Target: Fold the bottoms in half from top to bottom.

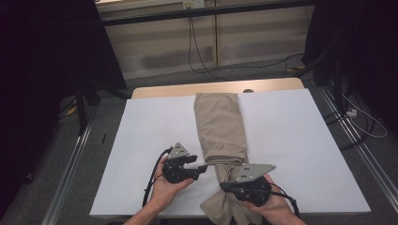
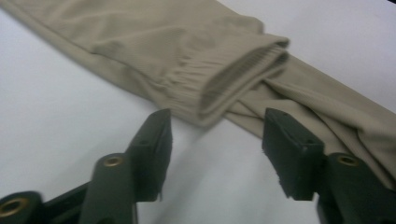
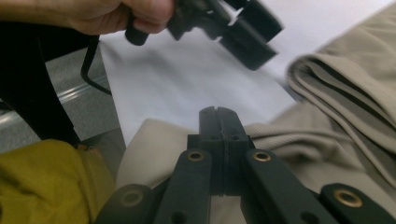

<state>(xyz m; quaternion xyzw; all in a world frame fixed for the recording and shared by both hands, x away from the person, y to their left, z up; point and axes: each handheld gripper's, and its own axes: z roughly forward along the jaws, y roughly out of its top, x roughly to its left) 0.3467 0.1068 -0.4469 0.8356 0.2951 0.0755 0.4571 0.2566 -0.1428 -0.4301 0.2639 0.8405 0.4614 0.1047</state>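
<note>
The beige trousers (image 1: 220, 126) looked soft and limp, best pinched at the elastic waistband (image 2: 233, 81); the left hand-held gripper (image 1: 202, 167) stood spread, empty; the right hand-held gripper (image 3: 218, 114) was pressed together.

White table (image 1: 291, 140) in the middle, a strip of bare wood (image 1: 164, 90) along its far edge. Grey carpet floor (image 1: 47, 178) all round, with metal rails (image 1: 70, 164) running along both sides. Beyond the table, pale wall panels (image 1: 253, 37) under a dark bar (image 1: 211, 11), black cables (image 1: 197, 61) hanging down and trailing over the floor. Dark curtains (image 1: 42, 70) left and right. Dim, even light.
</note>
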